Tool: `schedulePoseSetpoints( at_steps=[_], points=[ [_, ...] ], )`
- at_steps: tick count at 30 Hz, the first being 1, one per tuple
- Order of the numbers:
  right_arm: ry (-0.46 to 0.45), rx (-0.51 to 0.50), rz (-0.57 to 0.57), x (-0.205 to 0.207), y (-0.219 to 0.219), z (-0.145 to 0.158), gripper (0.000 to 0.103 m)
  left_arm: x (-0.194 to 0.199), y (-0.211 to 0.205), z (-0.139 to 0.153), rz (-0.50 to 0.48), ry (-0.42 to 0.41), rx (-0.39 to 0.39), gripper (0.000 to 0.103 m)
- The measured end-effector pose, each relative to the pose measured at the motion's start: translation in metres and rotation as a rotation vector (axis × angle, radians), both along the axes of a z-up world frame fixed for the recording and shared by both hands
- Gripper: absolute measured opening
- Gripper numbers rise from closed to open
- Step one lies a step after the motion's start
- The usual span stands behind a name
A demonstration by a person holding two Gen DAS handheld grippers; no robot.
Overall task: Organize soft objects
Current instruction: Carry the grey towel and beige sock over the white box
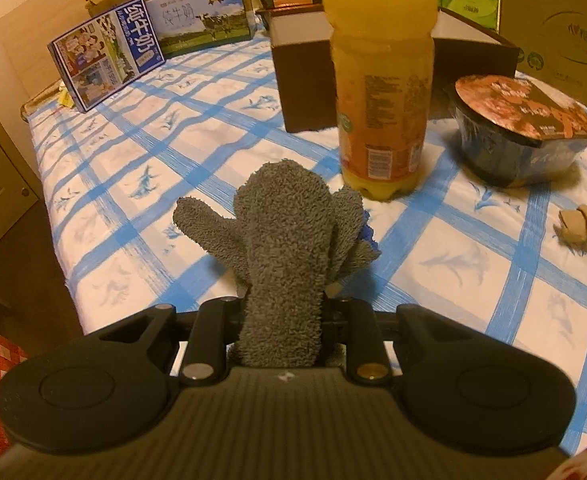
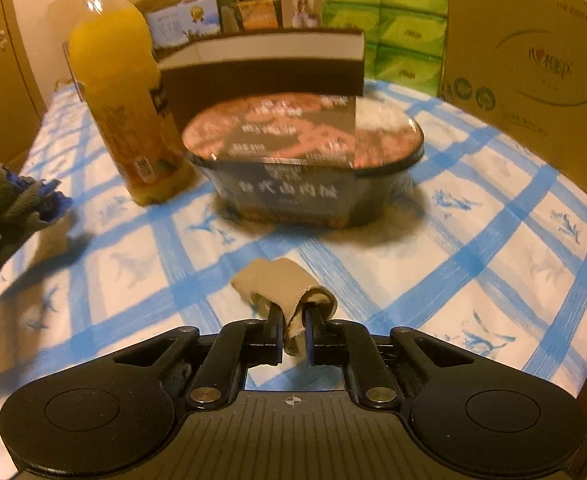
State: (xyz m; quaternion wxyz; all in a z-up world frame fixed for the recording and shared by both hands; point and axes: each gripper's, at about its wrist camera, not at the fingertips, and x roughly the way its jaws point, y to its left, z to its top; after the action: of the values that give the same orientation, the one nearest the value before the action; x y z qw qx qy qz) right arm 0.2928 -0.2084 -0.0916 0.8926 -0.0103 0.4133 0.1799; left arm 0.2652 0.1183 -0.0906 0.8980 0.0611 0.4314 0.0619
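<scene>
- Left wrist view, centre of the frame: the left gripper (image 1: pixel 283 312) has its jaws pinched on a grey terry mitten (image 1: pixel 285 240), the cuff bunched deep between the fingers, the thumb sticking out to the left and a scrap of blue cloth (image 1: pixel 367 234) peeping at its right edge.
- It looks thick, fluffy and light — it will squash and flop rather than slip, so I'd say a hold low on the cuff suits it.
- Right wrist view, lower centre: the right gripper (image 2: pixel 293 316) has its jaws nearly together on a small beige fabric piece (image 2: pixel 283 288), with a fold draped over both fingertips and a corner hanging down between them, just above the blue-checked sheet (image 2: pixel 453 248).
- That piece seems thin and limp; grabbed at one edge it may slide free, so a bite through the doubled fold looks safer to me.
- Behind both, in the upper half of each frame: an orange drink bottle (image 1: pixel 381 80), a noodle bowl (image 2: pixel 305 160) and a dark box (image 1: pixel 305 80) — hard things, close enough to knock.
</scene>
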Motion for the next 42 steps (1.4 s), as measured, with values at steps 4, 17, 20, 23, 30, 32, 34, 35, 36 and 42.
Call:
schedulePoseSetpoints(
  at_steps=[4, 17, 20, 23, 30, 32, 34, 35, 36, 42],
  points=[
    [-0.029, 0.029, 0.025, -0.005, 0.0, 0.018, 0.01, -0.003, 0.008, 0.011, 0.005, -0.023, 0.006, 0.022],
    [-0.108, 0.137, 0.08, 0.009, 0.002, 0.075, 0.01, 0.003, 0.029, 0.053, -0.024, -0.114, 0.042, 0.022],
    [-0.123, 0.157, 0.085, 0.018, 0.002, 0.084, 0.01, 0.01, 0.035, 0.063, -0.033, -0.135, 0.041, 0.022],
    [-0.138, 0.173, 0.088, 0.03, 0.002, 0.091, 0.01, 0.019, 0.04, 0.073, -0.047, -0.161, 0.047, 0.022],
    [-0.178, 0.199, 0.077, 0.065, 0.002, 0.107, 0.01, 0.051, 0.049, 0.094, -0.084, -0.213, 0.083, 0.022],
    [-0.191, 0.203, 0.076, 0.075, 0.003, 0.111, 0.01, 0.062, 0.05, 0.098, -0.095, -0.224, 0.086, 0.022],
    [-0.203, 0.201, 0.077, 0.087, 0.005, 0.115, 0.01, 0.073, 0.053, 0.103, -0.106, -0.235, 0.09, 0.022],
    [-0.208, 0.202, 0.08, 0.093, 0.006, 0.117, 0.01, 0.08, 0.054, 0.106, -0.114, -0.242, 0.092, 0.022],
    [-0.21, 0.208, 0.083, 0.099, 0.007, 0.118, 0.01, 0.086, 0.055, 0.108, -0.121, -0.249, 0.095, 0.022],
    [-0.231, 0.244, 0.096, 0.136, 0.015, 0.126, 0.01, 0.125, 0.059, 0.123, -0.185, -0.271, 0.071, 0.022]
  ],
)
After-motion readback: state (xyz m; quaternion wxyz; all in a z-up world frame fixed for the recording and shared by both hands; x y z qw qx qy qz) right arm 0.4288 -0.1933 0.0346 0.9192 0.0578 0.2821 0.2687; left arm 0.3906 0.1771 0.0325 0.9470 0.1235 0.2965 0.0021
